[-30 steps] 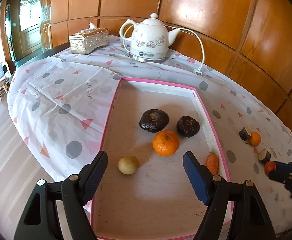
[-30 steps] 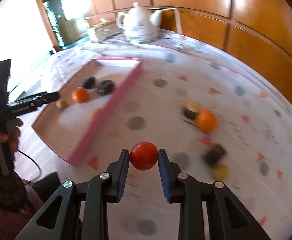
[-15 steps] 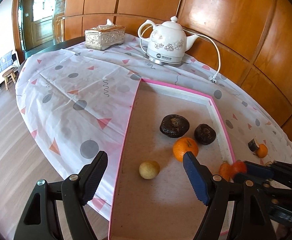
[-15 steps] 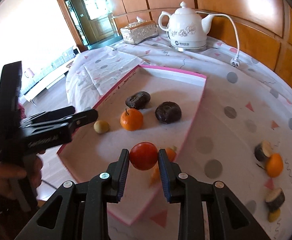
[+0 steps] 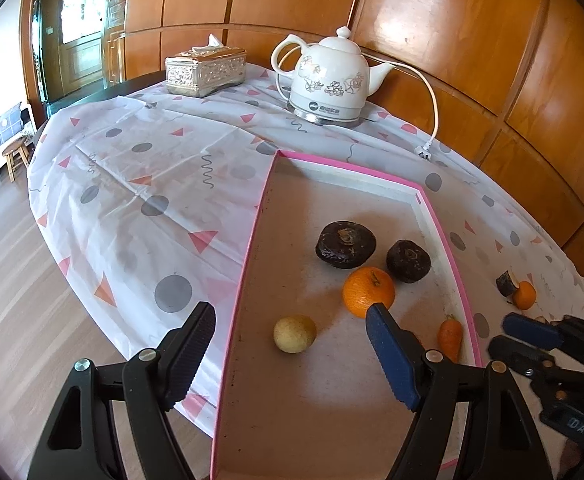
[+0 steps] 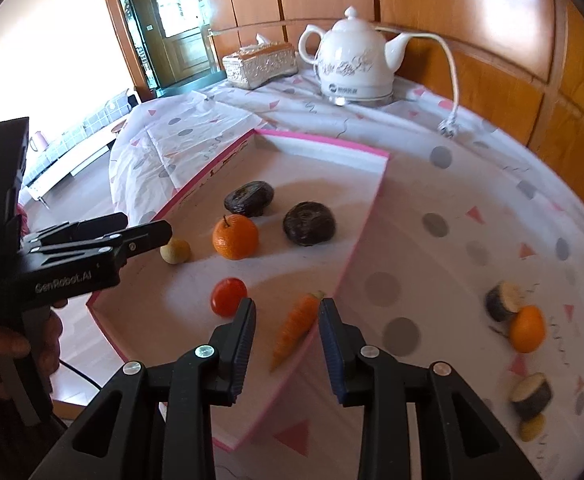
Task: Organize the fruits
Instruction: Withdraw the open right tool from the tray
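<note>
Only the right wrist view shows the tomato (image 6: pixel 228 297) in the tray (image 6: pixel 365 216), beside both grippers' parted fingers (image 6: pixel 244 334).

A white kettle (image 5: pixel 329 80) and silver tissue box (image 5: pixel 205 72) stand on the patterned tablecloth (image 5: pixel 144 184).

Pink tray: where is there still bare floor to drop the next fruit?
Free: the far end of the pink tray behind the two dark fruits, and the near end, nearer than the yellow fruit. Crowded: the middle right, where the orange, the carrot and the red tomato lie.
</note>
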The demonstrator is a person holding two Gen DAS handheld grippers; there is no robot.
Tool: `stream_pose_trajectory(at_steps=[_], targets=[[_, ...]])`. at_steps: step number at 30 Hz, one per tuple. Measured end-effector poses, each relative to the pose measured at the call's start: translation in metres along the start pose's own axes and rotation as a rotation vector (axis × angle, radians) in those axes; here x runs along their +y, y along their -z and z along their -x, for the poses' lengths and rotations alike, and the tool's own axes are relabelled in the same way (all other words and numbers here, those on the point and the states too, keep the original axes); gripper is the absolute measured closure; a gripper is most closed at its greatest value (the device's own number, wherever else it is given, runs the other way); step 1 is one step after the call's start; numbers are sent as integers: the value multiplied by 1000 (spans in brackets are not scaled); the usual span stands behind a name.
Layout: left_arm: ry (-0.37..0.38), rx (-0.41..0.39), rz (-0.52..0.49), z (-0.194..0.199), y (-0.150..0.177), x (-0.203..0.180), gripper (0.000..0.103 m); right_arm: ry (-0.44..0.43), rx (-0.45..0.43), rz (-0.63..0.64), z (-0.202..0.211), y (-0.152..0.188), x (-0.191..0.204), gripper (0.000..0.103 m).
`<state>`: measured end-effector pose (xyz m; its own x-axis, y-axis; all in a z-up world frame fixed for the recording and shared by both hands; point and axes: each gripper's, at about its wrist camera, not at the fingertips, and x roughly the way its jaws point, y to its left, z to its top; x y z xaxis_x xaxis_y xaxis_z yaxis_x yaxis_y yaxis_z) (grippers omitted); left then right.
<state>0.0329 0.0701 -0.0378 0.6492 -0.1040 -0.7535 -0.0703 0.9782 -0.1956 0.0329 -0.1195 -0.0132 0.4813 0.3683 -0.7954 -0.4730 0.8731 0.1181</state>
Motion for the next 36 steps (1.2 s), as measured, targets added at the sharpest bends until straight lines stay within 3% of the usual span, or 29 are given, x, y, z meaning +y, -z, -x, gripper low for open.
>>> stream_pose_trajectory(at_steps=[17,36], targets=[[14,-12,-72,8,1,-23,25,215,16,-20,57,42,-75,70],[18,-3,-142,9,3,-48,25,389,50,-182,112,97,-168,70]])
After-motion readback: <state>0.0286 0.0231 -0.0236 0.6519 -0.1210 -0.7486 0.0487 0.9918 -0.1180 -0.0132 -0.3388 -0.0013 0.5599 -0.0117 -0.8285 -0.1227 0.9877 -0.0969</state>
